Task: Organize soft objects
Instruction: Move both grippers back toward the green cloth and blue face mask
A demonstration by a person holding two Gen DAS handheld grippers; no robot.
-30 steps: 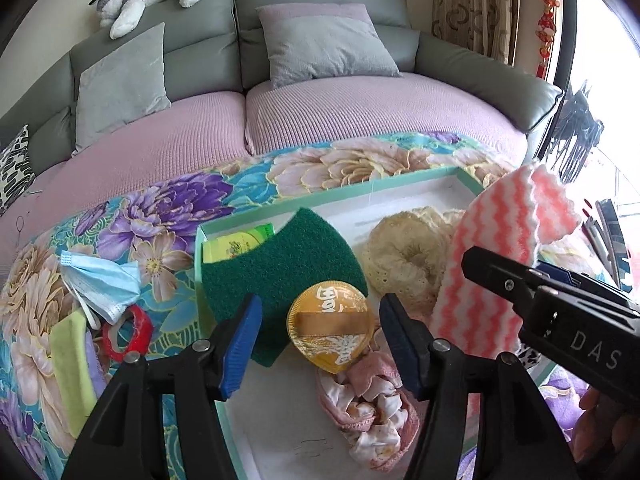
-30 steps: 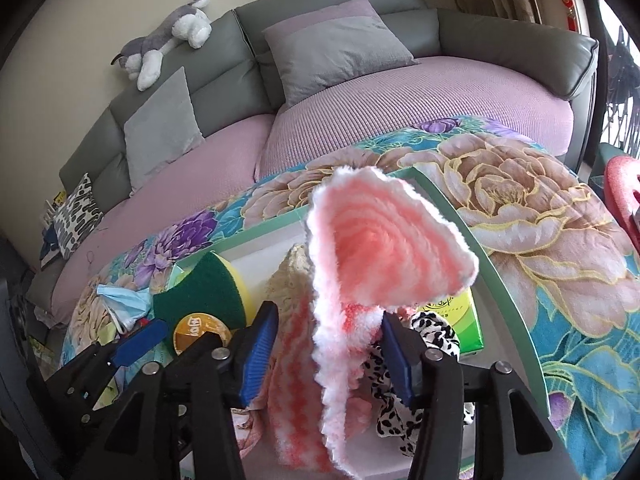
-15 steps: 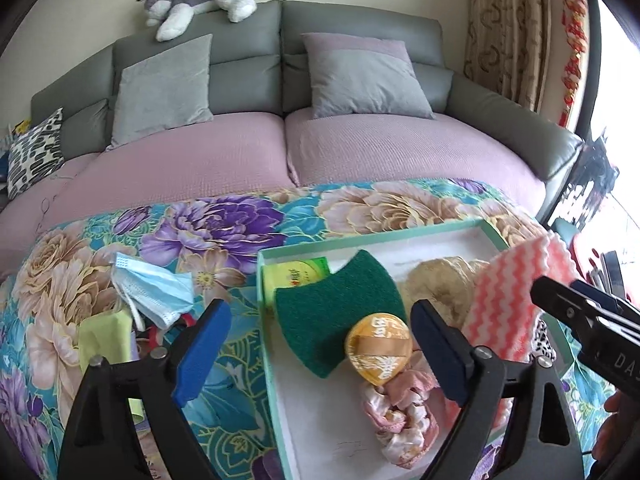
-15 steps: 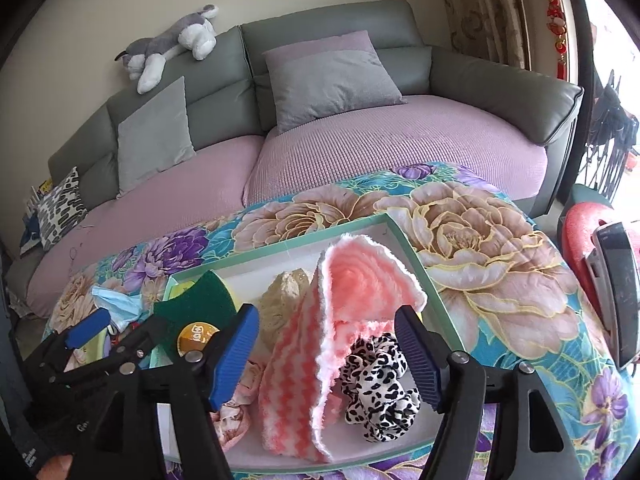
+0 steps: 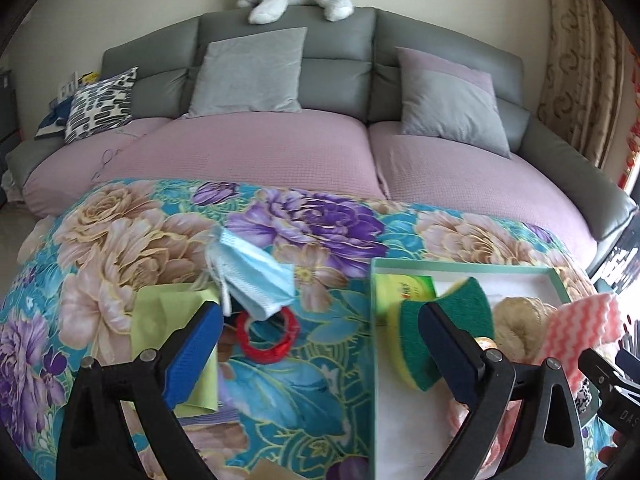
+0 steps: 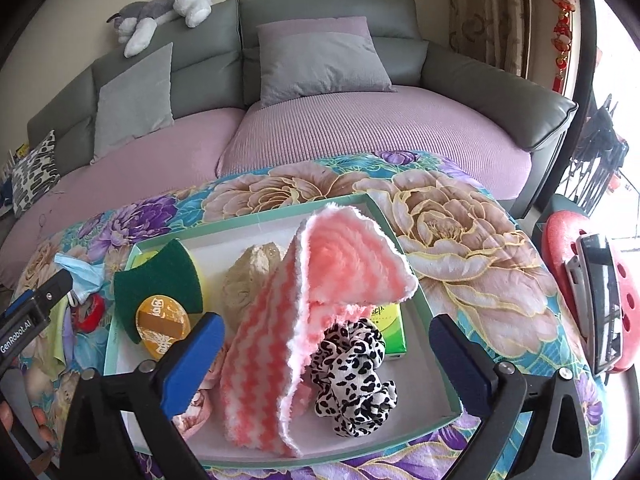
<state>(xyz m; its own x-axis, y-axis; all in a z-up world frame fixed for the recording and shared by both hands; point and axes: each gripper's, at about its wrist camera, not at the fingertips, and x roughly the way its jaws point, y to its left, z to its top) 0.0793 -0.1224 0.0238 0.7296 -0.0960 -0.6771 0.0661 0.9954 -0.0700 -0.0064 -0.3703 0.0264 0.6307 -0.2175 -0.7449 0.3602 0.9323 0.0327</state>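
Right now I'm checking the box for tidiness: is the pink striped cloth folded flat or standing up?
Standing up: the pink striped cloth is tented over the leopard scrunchie.

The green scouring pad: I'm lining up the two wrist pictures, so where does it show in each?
Left wrist: green scouring pad at right of centre, in the tray's near-left corner, partly behind the left tool's right finger.
Right wrist: green scouring pad at left, above the round yellow tin.
Shared landmark: blue face mask.
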